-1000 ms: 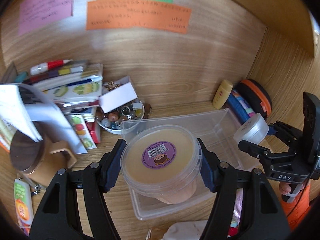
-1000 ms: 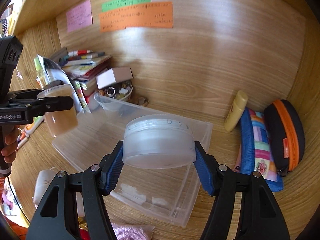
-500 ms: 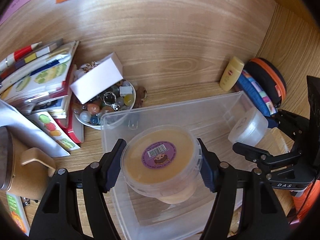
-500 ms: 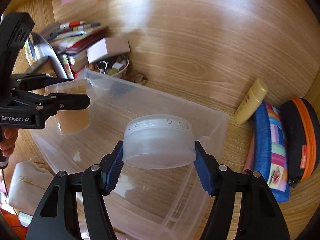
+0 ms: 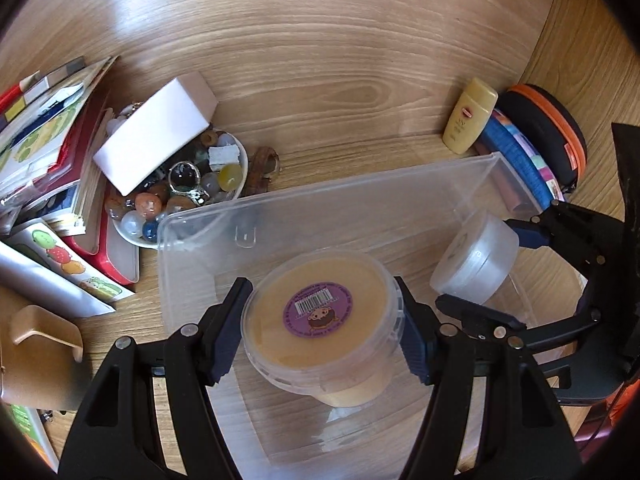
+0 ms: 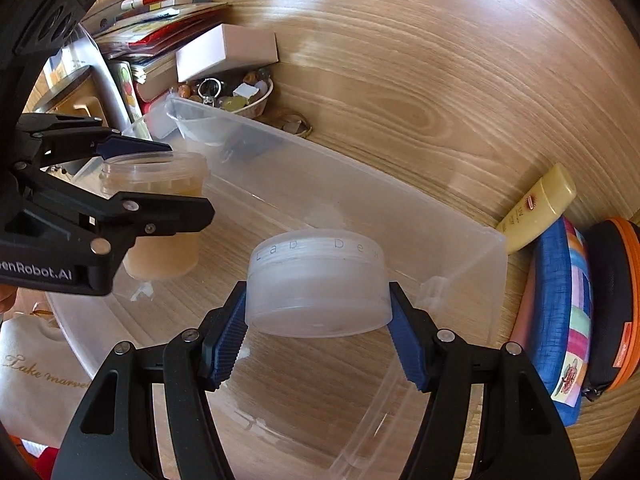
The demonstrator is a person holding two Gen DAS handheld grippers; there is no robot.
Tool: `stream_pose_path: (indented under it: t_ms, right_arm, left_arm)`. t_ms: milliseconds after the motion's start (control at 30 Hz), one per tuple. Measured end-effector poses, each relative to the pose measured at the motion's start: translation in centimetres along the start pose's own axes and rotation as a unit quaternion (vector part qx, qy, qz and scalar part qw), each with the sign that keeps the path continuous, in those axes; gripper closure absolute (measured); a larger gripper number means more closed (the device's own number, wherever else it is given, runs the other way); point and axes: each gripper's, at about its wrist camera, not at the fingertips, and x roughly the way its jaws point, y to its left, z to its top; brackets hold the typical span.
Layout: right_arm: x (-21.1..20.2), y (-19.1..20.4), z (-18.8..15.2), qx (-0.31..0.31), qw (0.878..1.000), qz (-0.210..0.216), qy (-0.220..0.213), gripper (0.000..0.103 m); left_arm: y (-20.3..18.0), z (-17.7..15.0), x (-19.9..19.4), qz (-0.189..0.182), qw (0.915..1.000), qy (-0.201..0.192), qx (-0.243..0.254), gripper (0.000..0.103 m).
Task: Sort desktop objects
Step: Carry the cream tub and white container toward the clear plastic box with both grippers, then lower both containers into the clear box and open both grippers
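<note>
My left gripper [image 5: 320,328] is shut on a tan tub [image 5: 320,316] with a purple barcode sticker on its lid. It hangs inside the clear plastic bin [image 5: 320,200], near the bin's left side. In the right wrist view the same tub [image 6: 160,216] shows at the left, held by the left gripper [image 6: 176,184]. My right gripper [image 6: 316,340] is shut on a frosted white round jar [image 6: 316,284], low over the bin's floor [image 6: 304,396]. That jar [image 5: 476,260] and the right gripper [image 5: 488,276] appear at the right of the left wrist view.
A white bowl of marbles [image 5: 180,196] with a white box [image 5: 156,132] on it stands behind the bin's left corner, beside stacked books [image 5: 48,140]. A yellow tube [image 5: 470,116], striped pouch [image 6: 560,328] and orange-trimmed black case [image 6: 612,304] lie right. A white cloth bag [image 6: 40,380] sits left front.
Both grippers have come down and forward with their containers, from above the bin's rim to inside it. The wall notes have slid out of view. Both grips are unchanged.
</note>
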Motion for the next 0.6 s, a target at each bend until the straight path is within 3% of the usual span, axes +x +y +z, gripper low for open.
stream_pose_path:
  t_ms: [333, 500, 600]
  right_arm:
    - [0.1, 0.2, 0.2, -0.008, 1.000, -0.012, 0.016, 0.040]
    - [-0.1, 0.1, 0.2, -0.007, 1.000, -0.012, 0.019, 0.040]
    - [-0.6, -0.1, 0.3, -0.006, 1.000, -0.007, 0.019, 0.040]
  left_arm:
    - [-0.3, -0.1, 0.4, 0.009, 0.9998, 0.010, 0.015, 0.035]
    - [-0.6, -0.6, 0.2, 0.005, 0.9995, 0.018, 0.026, 0.025]
    - [-1.2, -0.8, 0.0, 0.010, 0.9992, 0.014, 0.037, 0.025]
